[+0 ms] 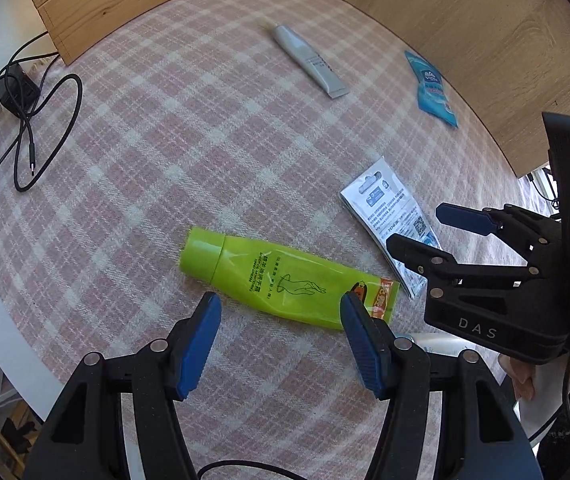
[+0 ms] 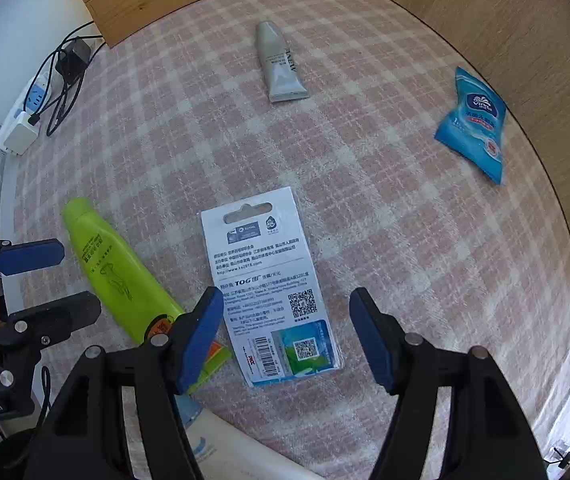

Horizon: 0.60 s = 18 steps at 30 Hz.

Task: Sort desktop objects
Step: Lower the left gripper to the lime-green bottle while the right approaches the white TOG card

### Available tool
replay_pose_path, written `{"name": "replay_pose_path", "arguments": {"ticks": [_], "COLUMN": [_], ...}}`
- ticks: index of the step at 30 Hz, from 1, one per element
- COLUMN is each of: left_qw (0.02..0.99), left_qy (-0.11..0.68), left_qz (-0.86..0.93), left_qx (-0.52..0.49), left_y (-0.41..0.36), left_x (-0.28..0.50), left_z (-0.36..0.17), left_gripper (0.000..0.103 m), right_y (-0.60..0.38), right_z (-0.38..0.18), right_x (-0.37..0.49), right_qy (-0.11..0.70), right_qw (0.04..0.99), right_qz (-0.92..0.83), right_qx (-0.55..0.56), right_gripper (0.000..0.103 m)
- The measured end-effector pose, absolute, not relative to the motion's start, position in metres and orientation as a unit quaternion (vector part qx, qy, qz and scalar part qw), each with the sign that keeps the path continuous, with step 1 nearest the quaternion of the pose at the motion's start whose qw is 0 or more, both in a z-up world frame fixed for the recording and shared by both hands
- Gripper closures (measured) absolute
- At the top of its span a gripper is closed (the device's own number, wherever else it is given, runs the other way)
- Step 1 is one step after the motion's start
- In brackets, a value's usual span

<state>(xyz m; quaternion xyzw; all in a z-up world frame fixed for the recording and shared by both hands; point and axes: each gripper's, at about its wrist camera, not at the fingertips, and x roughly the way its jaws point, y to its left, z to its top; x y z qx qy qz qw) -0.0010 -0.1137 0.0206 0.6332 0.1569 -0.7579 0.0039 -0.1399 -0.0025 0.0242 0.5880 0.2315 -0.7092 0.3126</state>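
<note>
**Desktop lot: four loose items on checked cloth, both tools empty**

Green tube [image 1: 269, 280]: near centre-left of the pink checked cloth [image 1: 205, 140], lying flat, cap to the left, crimped tail to the right. Likely light, soft-walled, glossy and a little slippery; best taken across the body just behind the cap, where probably stiffest.

Carded pack [image 2: 271, 286]: just right of the green tube, printed back up, flat on the cloth. Thin, stiff, probably feather-light; hard to lift from flat, so taken by an edge or slid first.

Grey tube [image 2: 281, 66]: far centre, well apart from the rest, cap pointing away. Small, soft, light; grip mid-body.

Blue tissue packet [image 2: 475, 124]: far right, near the wooden panel [image 2: 505, 40]. Soft, crushable, slick wrapper; grip across the narrow middle.

Left gripper [image 1: 281, 340]: jaws wide apart, holding nothing, poised above the green tube.

Right gripper [image 2: 285, 336]: jaws wide apart, holding nothing, straddling the near end of the carded pack without touching.

Also present: white bottle [image 2: 237, 448] at the near edge, partly hidden; power strip and cables [image 1: 25, 120] far left.
</note>
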Motion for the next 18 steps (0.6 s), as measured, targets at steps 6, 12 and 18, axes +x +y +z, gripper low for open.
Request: {"name": "replay_pose_path", "arguments": {"ticks": [6, 12, 18], "left_qw": [0.014, 0.024, 0.027], "left_qy": [0.160, 0.165, 0.174], "left_qz": [-0.758, -0.762, -0.759], "left_qx": [0.633, 0.626, 0.627], "left_y": [-0.118, -0.128, -0.132], "left_x": [-0.008, -0.012, -0.017], "left_z": [0.017, 0.023, 0.025], "left_gripper": [0.043, 0.043, 0.043], "right_y": [-0.022, -0.042, -0.056], "right_z": [0.017, 0.017, 0.018], "right_x": [-0.131, -0.135, -0.139], "right_qy": [0.244, 0.244, 0.245], "right_qw": [0.311, 0.312, 0.313], "right_qz": [-0.710, -0.711, -0.710], "right_qx": [0.582, 0.581, 0.582], "right_gripper": [0.035, 0.035, 0.035]}}
